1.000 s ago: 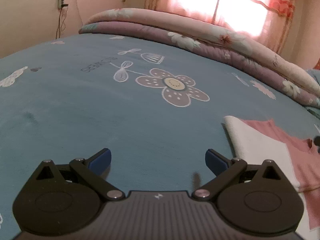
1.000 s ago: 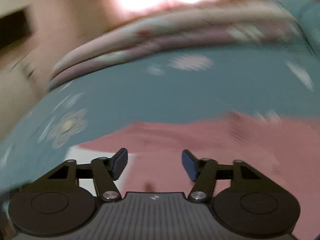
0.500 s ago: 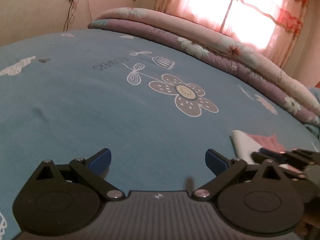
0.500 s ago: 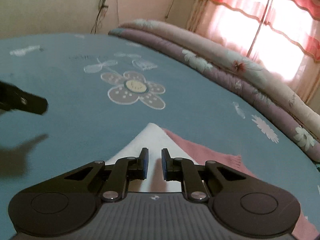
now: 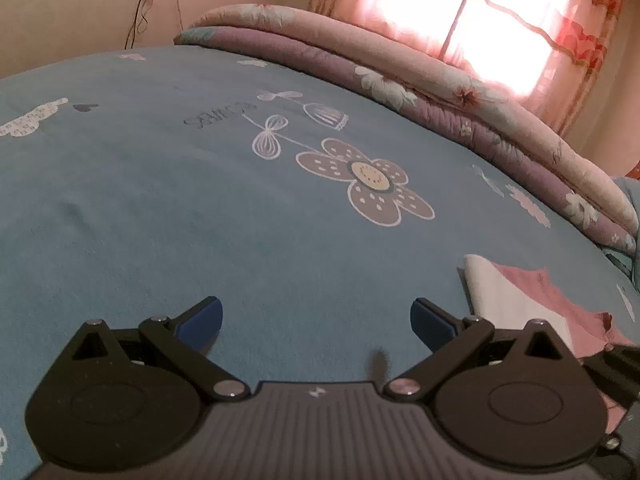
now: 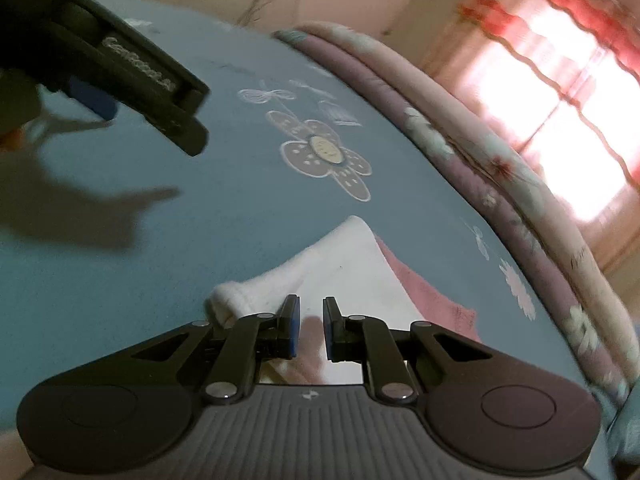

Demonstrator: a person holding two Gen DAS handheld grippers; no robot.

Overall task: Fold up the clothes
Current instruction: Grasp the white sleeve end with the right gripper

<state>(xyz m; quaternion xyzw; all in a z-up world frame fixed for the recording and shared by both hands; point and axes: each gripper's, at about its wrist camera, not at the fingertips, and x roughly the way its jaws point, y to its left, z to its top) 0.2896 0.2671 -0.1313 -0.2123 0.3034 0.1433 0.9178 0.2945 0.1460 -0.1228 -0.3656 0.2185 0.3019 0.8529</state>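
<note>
While the left gripper [image 5: 316, 322] waits wide open and empty, the right gripper [image 6: 311, 326] pinches the garment [image 6: 352, 264], probably to fold it.

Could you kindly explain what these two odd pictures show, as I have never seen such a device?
Each picture comes from a camera mounted on a hand-held gripper, looking forward along its two fingers; a person holds one in each hand. The left gripper stands wide open over a blue bedsheet printed with a flower, holding nothing. The right gripper has just been closing; its jaws are nearly together over a white and pink garment lying on the sheet, and cloth shows in the narrow gap, though a firm grip is unclear. A folded quilt lies beneath a curtained window.
</note>
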